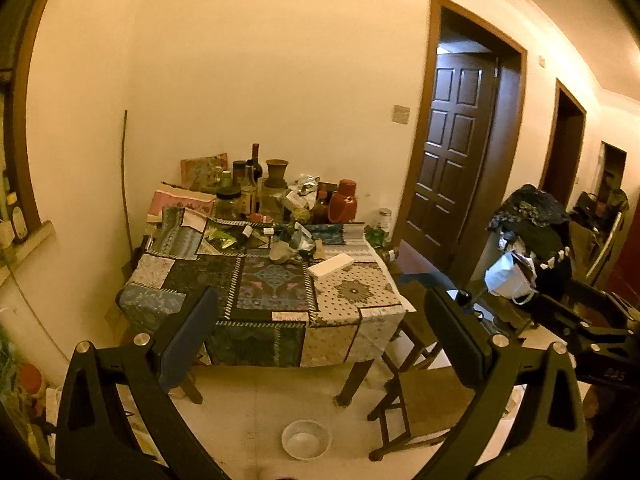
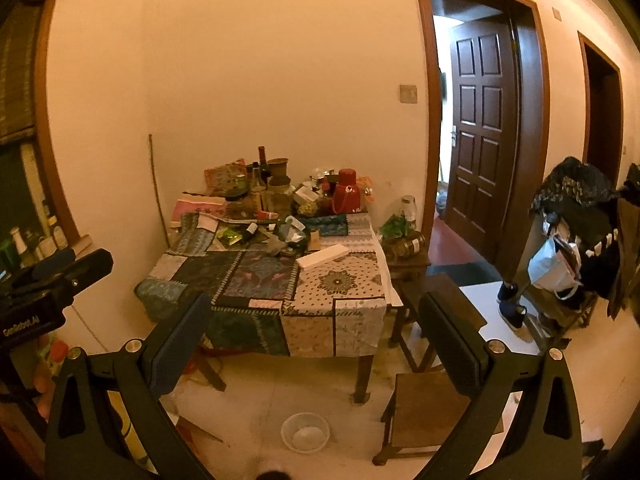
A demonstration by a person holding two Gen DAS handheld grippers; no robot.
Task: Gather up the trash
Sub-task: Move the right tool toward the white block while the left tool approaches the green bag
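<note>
A table with a patchwork cloth [image 1: 256,292] [image 2: 260,284] stands against the far wall. On it lie a white box [image 1: 331,266] [image 2: 322,256], crumpled wrappers [image 1: 298,240] [image 2: 292,234], a green packet [image 1: 219,237] [image 2: 232,235] and several bottles and jars [image 1: 248,190] [image 2: 260,184]. My left gripper [image 1: 322,322] is open and empty, well short of the table. My right gripper [image 2: 316,320] is open and empty too; it also shows at the right edge of the left wrist view [image 1: 580,316].
A clear plastic bowl [image 1: 306,438] [image 2: 305,432] lies on the floor before the table. A wooden stool [image 1: 424,404] [image 2: 432,408] stands at the table's right. A rack with clothes and a white bag [image 1: 508,276] [image 2: 552,268] is at the right. A brown door [image 1: 452,152] [image 2: 484,120] stands open.
</note>
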